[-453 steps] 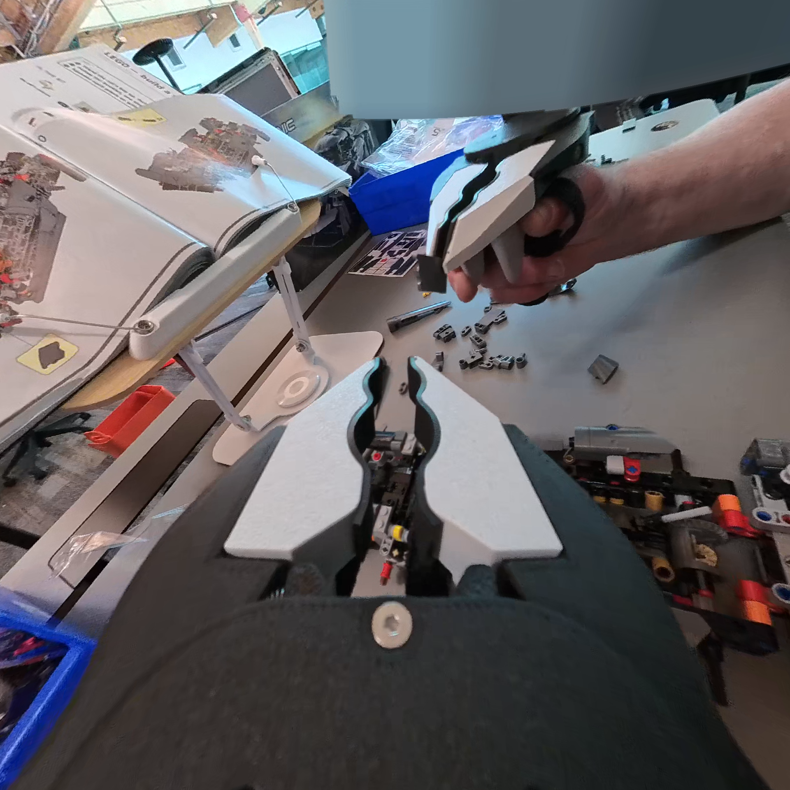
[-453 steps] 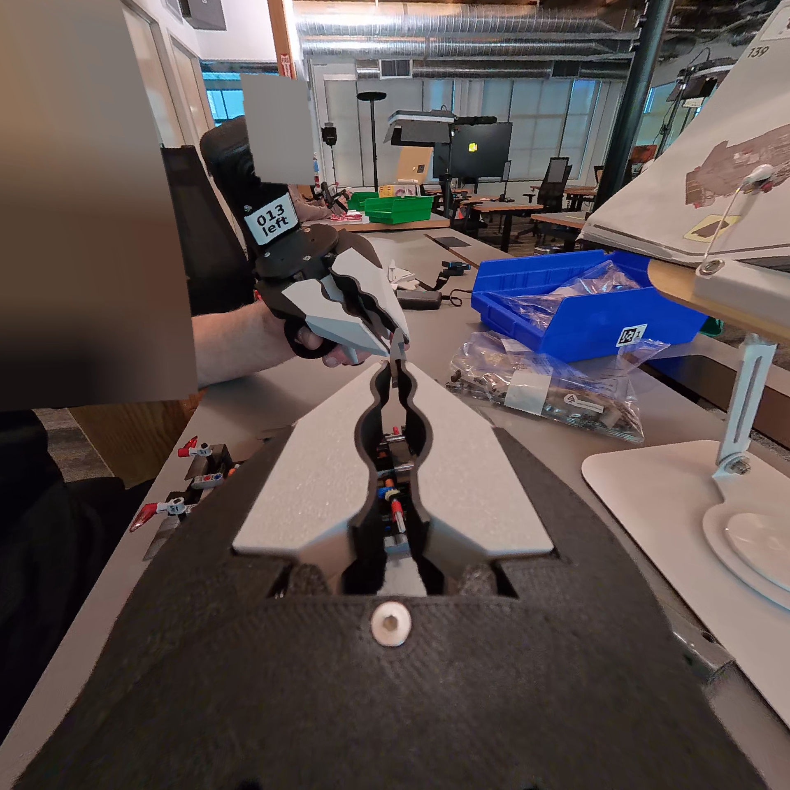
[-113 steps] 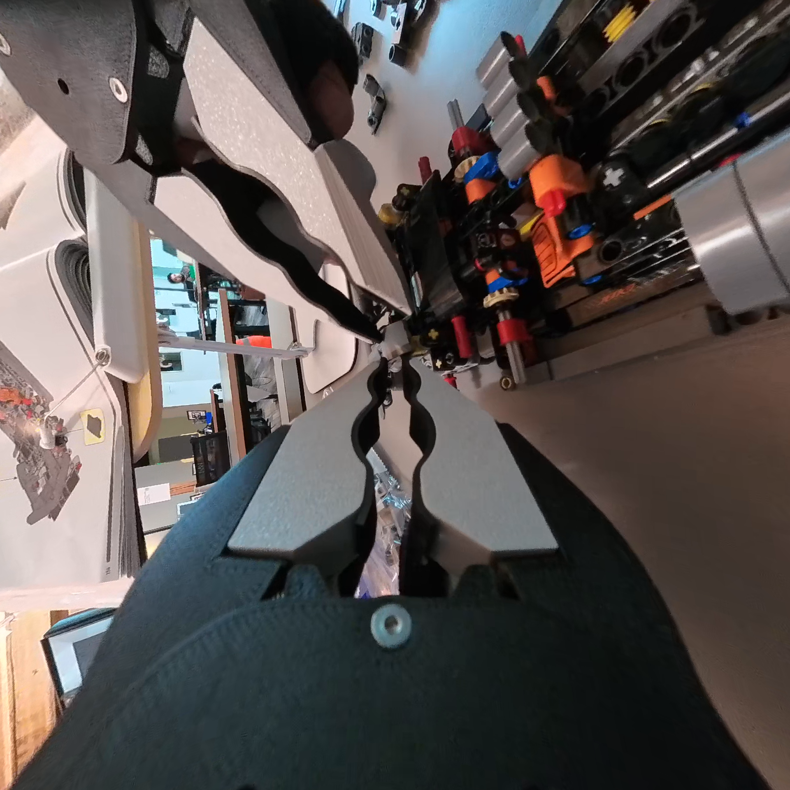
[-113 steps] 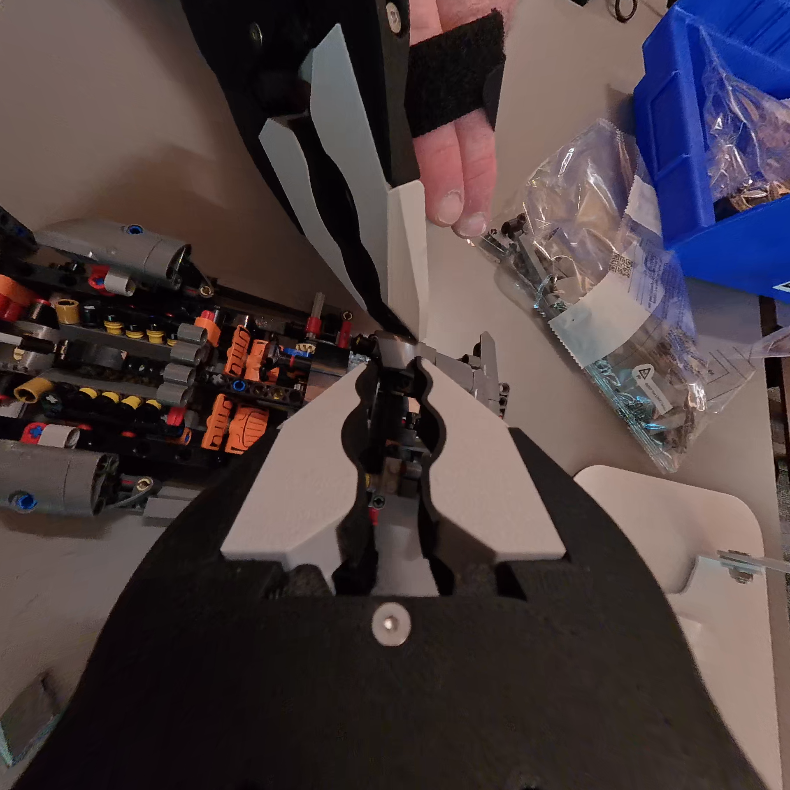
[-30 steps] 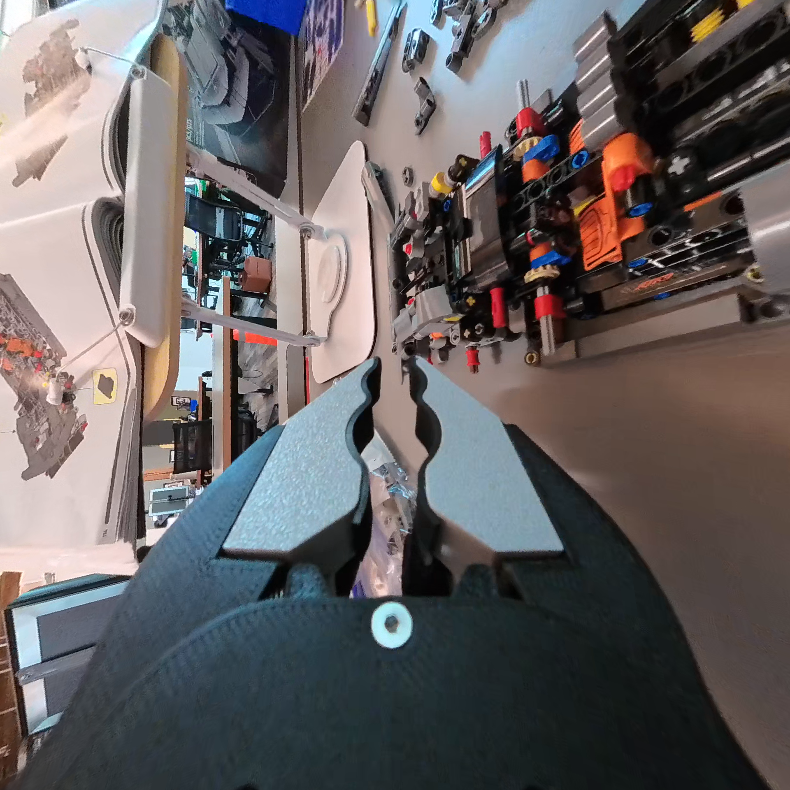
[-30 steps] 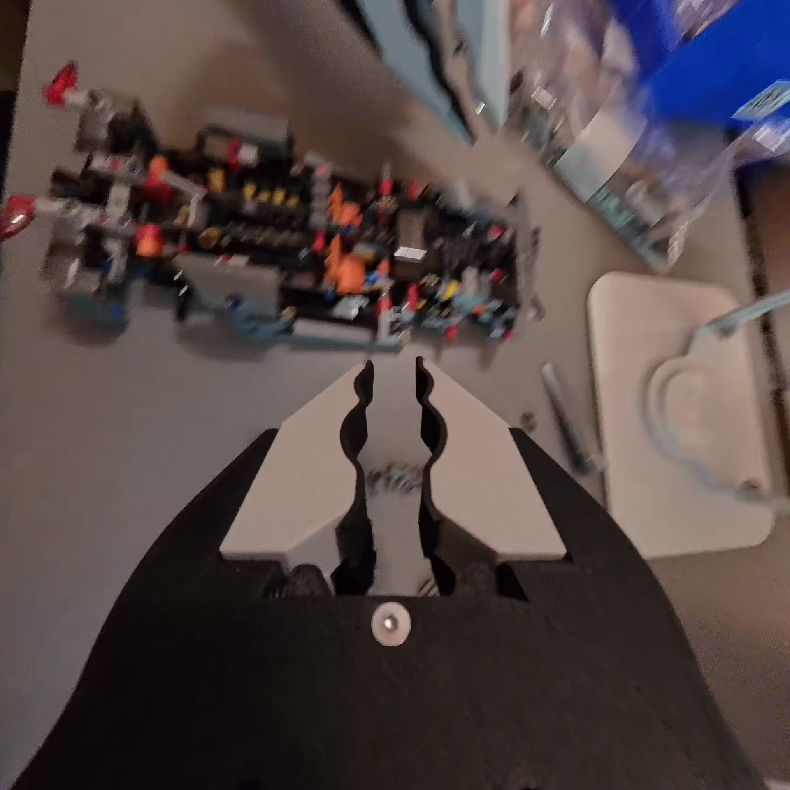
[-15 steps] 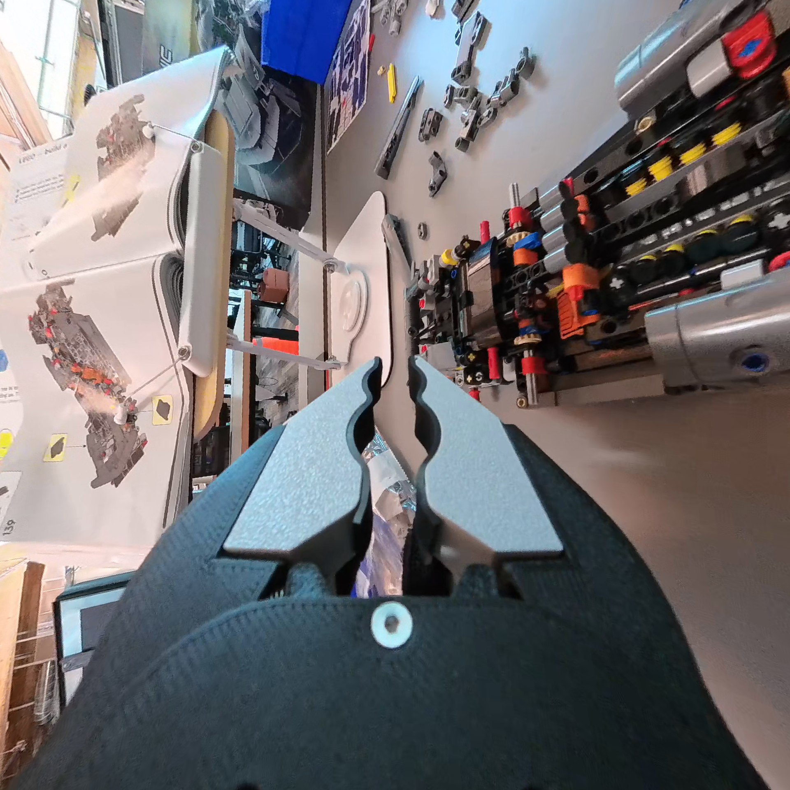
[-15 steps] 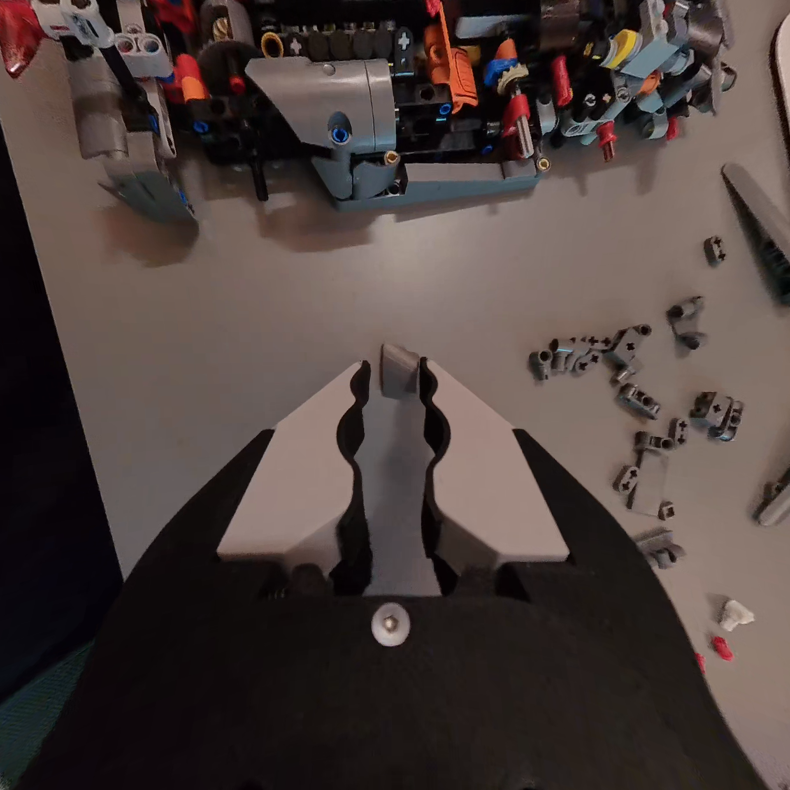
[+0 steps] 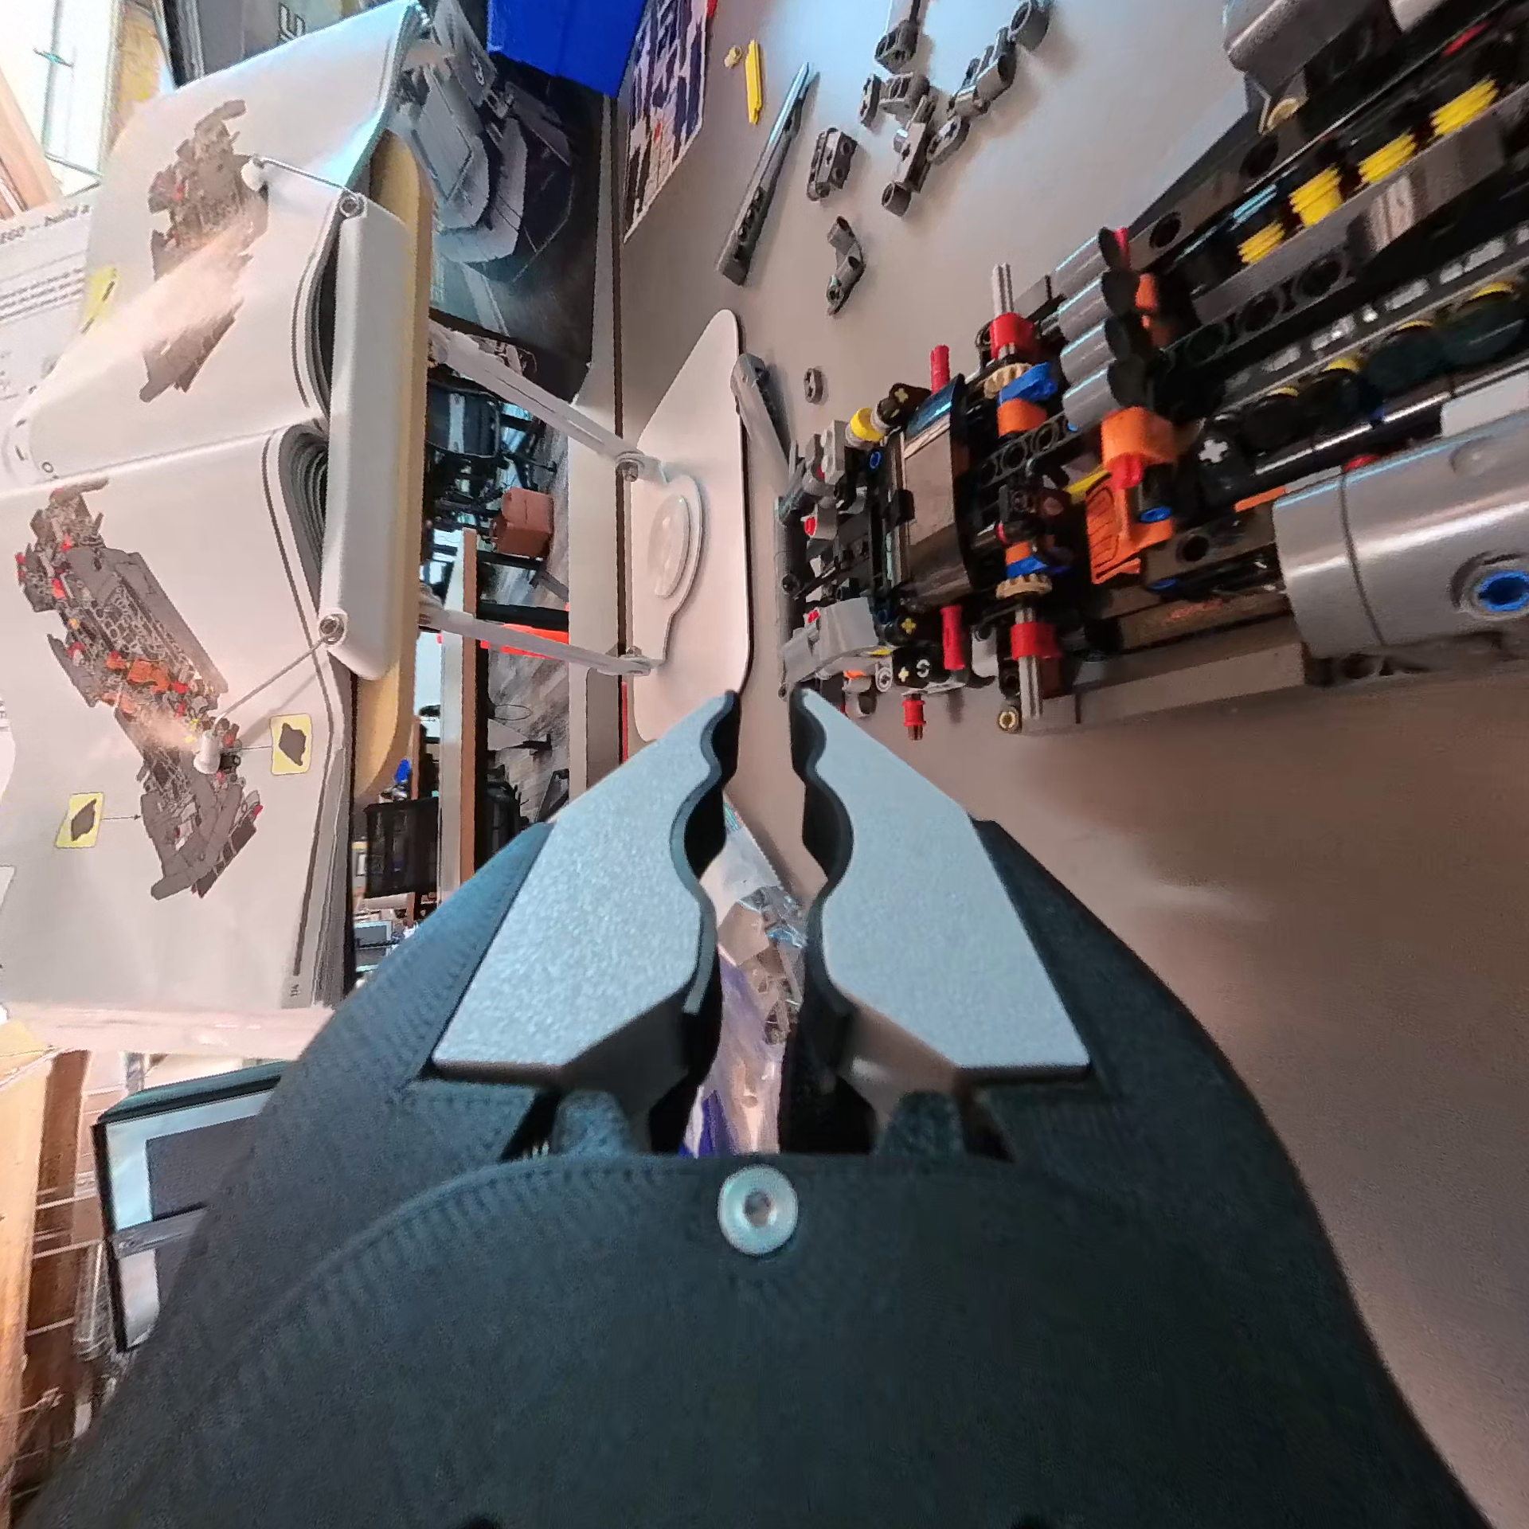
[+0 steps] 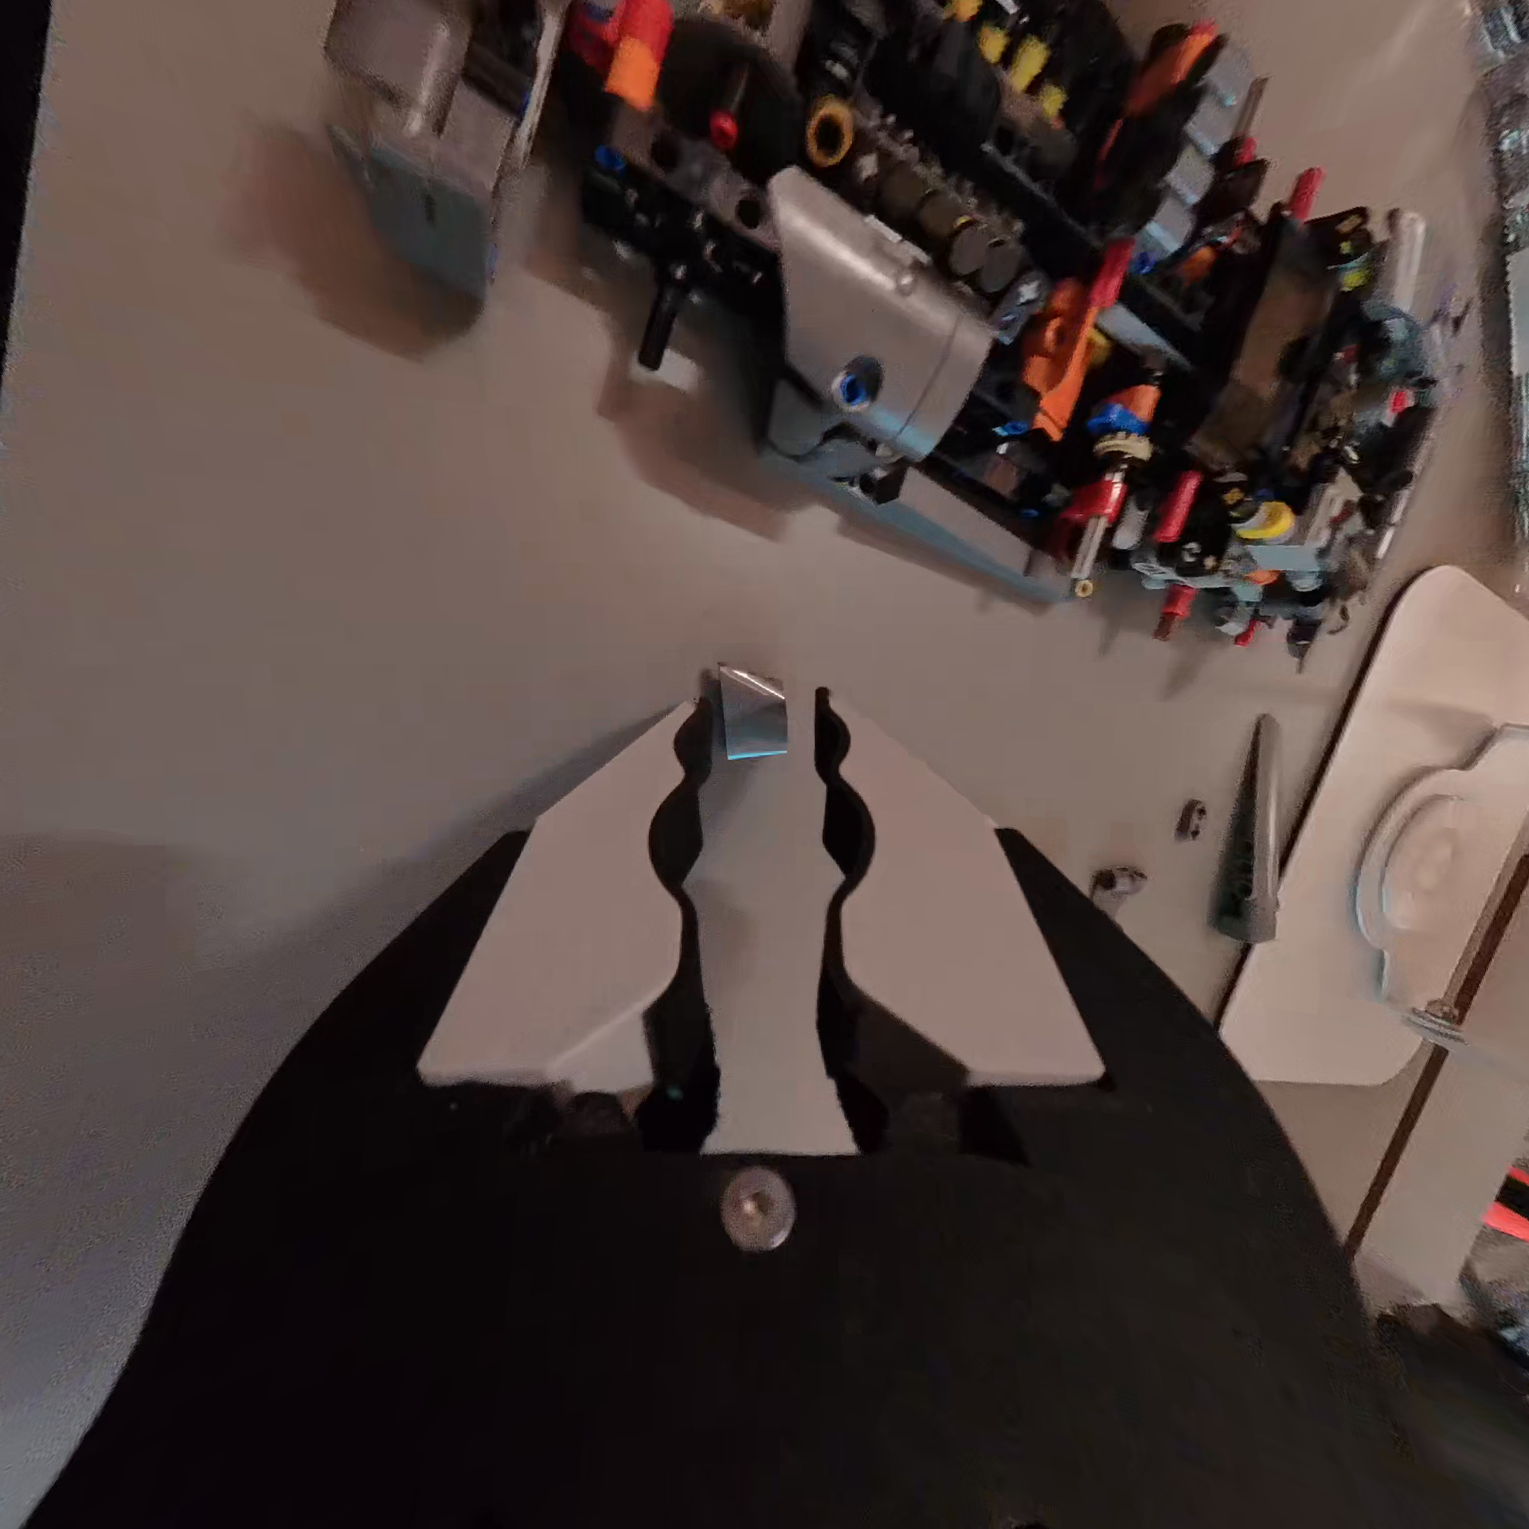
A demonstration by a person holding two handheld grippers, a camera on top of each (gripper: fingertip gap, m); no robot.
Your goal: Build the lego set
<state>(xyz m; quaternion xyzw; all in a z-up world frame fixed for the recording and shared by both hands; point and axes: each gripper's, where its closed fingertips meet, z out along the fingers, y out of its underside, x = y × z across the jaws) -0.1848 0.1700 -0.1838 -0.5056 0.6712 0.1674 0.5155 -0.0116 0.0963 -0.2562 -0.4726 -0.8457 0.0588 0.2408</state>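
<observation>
The right gripper (image 10: 757,703) is seen held above a plain grey tabletop (image 10: 372,579), its two pale fingers parted. A small grey wedge-shaped plastic piece (image 10: 751,716) is framed between the fingertips; it sits close against the left-hand finger, while a clear gap is left between it and the right-hand finger, so the piece is not clamped and the gripper is counted as open. Whether the piece is touched by the left-hand finger cannot be told. Beyond the tips, a long, partly built model of black, grey, orange and red plastic building pieces (image 10: 1034,331) is laid across the table, with a large grey curved panel (image 10: 877,331) on its near side. To the right, a dark grey tapered beam (image 10: 1249,836) and two tiny grey connectors are scattered beside the white flat base of a book stand (image 10: 1340,827).

The left gripper (image 9: 761,707) is shown with its grey fingers a little apart and nothing between them. It is pointed at the end of the same model (image 9: 1034,538), just short of it, with the stand's base (image 9: 695,529) to its left. An open instruction book with printed diagrams (image 9: 149,496) is propped on the stand, and loose dark grey connector pieces (image 9: 902,107) are strewn on the table farther off
</observation>
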